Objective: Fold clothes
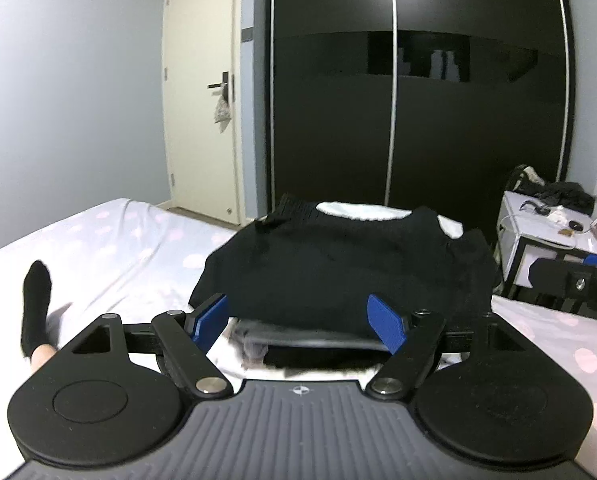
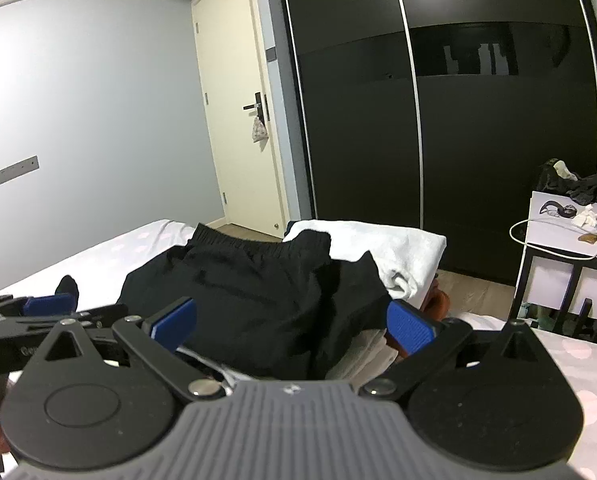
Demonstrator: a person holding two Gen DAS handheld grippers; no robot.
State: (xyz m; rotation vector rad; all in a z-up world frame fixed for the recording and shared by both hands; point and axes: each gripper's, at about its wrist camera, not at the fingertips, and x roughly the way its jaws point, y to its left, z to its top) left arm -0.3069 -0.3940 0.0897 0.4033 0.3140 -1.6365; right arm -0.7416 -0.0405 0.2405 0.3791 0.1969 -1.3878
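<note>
A black garment [image 1: 338, 272] with an elastic waistband lies folded on the bed, on top of a white cloth [image 1: 362, 212]. My left gripper [image 1: 298, 320] stands open just in front of the garment's near edge, its blue pads [image 1: 210, 320] wide apart and pressing on nothing. In the right wrist view the same black garment [image 2: 250, 280] rests against the folded white cloth [image 2: 378, 248]. My right gripper [image 2: 294, 324] is open too, with its pads [image 2: 412, 328] on either side of the garment's near part and not touching it. Each gripper shows at the edge of the other's view.
The bed sheet [image 1: 130, 248] is white with pale pink dots. A foot in a black sock [image 1: 36, 304] rests on it at the left. A dark sliding wardrobe [image 1: 418, 100] and a cream door [image 1: 202, 92] stand behind. A cluttered side table [image 2: 566, 236] is at the right.
</note>
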